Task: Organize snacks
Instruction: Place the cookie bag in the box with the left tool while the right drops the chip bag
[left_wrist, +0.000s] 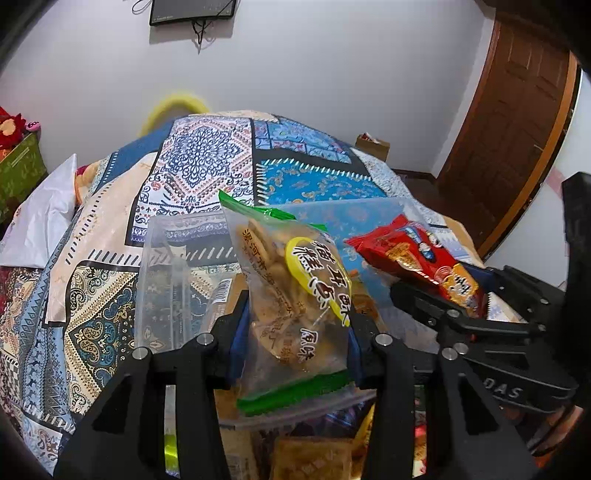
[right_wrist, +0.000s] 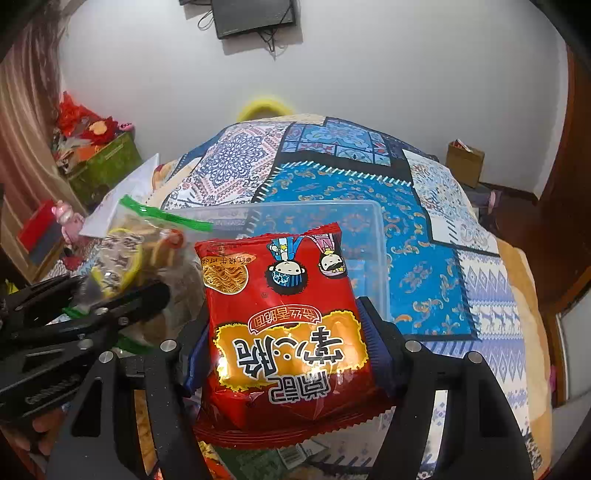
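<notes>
Patchwork quilt covers the bed (right_wrist: 424, 258), which serves as the work surface; on it, far of both claws, sits a clear plastic box (right_wrist: 373, 229), likely the place meant for the snacks, since both packs are carried toward it; nearer lies a loose heap of other snacks (left_wrist: 314, 458), still unsorted. Left claw (left_wrist: 295, 343) grips a clear biscuit bag (left_wrist: 291, 295) with green seals and a yellow label, held upright by its lower half; right claw (right_wrist: 288, 350) grips a red noodle pack (right_wrist: 280, 332), print upside down, cartoon faces on top; each pack hangs above the heap, short of the box.
</notes>
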